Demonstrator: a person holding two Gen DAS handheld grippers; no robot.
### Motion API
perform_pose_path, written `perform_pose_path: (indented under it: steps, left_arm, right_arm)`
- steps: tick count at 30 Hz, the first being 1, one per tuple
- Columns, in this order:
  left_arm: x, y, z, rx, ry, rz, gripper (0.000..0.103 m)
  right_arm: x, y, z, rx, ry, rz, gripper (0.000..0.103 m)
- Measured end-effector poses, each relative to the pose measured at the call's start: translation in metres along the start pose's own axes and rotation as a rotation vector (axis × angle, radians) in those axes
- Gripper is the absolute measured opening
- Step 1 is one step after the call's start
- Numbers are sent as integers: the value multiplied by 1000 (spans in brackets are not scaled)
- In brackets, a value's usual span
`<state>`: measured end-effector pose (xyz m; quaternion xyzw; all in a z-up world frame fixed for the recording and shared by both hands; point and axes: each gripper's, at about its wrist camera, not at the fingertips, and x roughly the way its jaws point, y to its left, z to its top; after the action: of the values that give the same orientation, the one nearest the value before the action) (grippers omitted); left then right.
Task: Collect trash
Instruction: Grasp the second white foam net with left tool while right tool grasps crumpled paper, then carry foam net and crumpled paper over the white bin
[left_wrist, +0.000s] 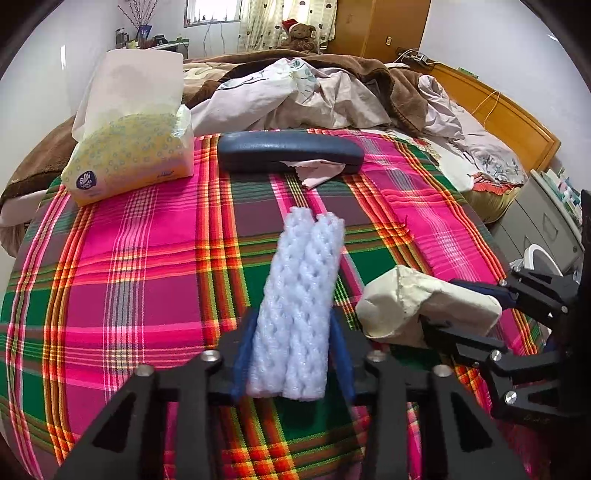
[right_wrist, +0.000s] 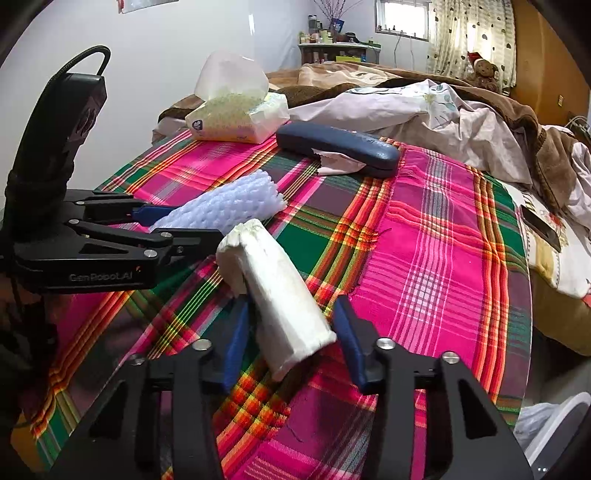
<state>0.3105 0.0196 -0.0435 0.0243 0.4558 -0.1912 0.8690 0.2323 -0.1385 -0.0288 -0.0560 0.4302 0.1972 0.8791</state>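
A pale blue foam net sleeve (left_wrist: 303, 277) sticks forward between the blue pads of my left gripper (left_wrist: 293, 317), which is shut on its near end. The right wrist view shows the same sleeve (right_wrist: 229, 206) held in that gripper (right_wrist: 159, 221) just above the plaid cloth (right_wrist: 424, 258). A crumpled off-white paper roll (right_wrist: 277, 288) lies slanted between the pads of my right gripper (right_wrist: 291, 306), which is shut on it. From the left wrist view the roll (left_wrist: 406, 302) is pinched by the right gripper (left_wrist: 461, 310) at the right edge.
On the far part of the cloth stand a yellow tissue pack (left_wrist: 129, 155) and a dark blue glasses case (left_wrist: 288, 151) with pink cloth poking out. Rumpled bedding (left_wrist: 314, 92) lies behind. A white bin rim with a plastic bag (right_wrist: 554, 421) shows low on the right.
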Motion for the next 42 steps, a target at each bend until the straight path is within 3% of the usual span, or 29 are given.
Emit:
perform_pose_path:
  steps: [8,29,42]
  left_arm:
    - [-8,-7,-6,5,-14,14,31]
    - [-72,-67,-34,50,-101,14,31]
    - [-103,-138,-47,129,-159,-63,31]
  right_arm:
    - [-5,-1,-5,19,-3,-3,23]
    - [-64,-16,-33,169,-127,-40,21]
    - [-128,-46,-69,252,-229,-118,21]
